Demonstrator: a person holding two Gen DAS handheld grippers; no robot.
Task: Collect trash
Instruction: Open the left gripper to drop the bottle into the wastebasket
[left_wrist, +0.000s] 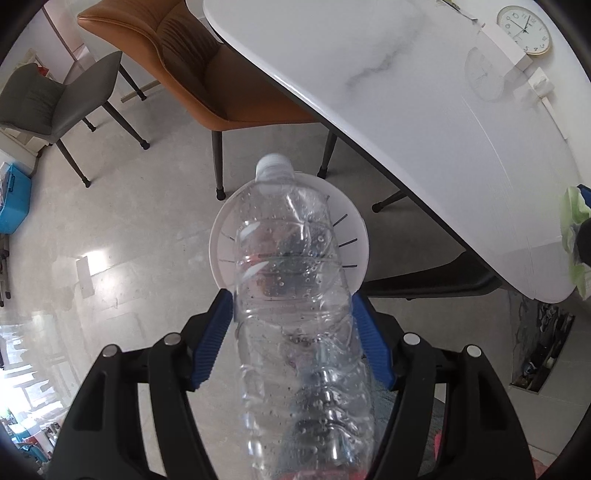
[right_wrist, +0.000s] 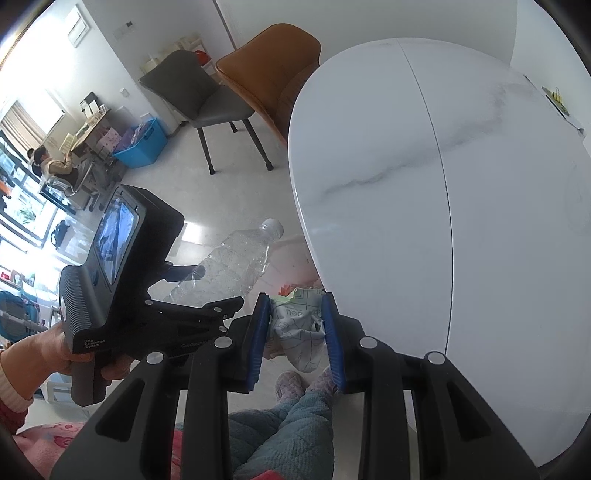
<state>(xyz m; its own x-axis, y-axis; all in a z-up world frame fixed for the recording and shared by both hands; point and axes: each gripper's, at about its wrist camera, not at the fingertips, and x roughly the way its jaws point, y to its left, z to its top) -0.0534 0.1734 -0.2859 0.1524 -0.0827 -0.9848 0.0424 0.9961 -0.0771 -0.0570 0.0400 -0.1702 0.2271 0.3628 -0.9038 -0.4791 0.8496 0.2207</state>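
My left gripper (left_wrist: 293, 314) is shut on a clear empty plastic bottle (left_wrist: 295, 295) with a white cap, held neck-forward over a white slotted trash bin (left_wrist: 225, 236) on the floor beside the table. The bottle also shows in the right wrist view (right_wrist: 229, 266), with the bin (right_wrist: 295, 266) partly hidden behind it and the table edge. My right gripper (right_wrist: 295, 314) is shut on a crumpled printed paper wrapper (right_wrist: 299, 328), held near the table edge above the floor. This wrapper shows as a green-white wad at the right edge of the left wrist view (left_wrist: 576, 240).
A white marble table (right_wrist: 424, 184) fills the right side. An orange chair (left_wrist: 192, 59) and a grey chair (left_wrist: 55, 99) stand behind the bin. A round clock (left_wrist: 523, 29) lies on the table's far side. A blue crate (right_wrist: 142, 142) sits on the floor. The person's legs and slippers (right_wrist: 291, 384) are below.
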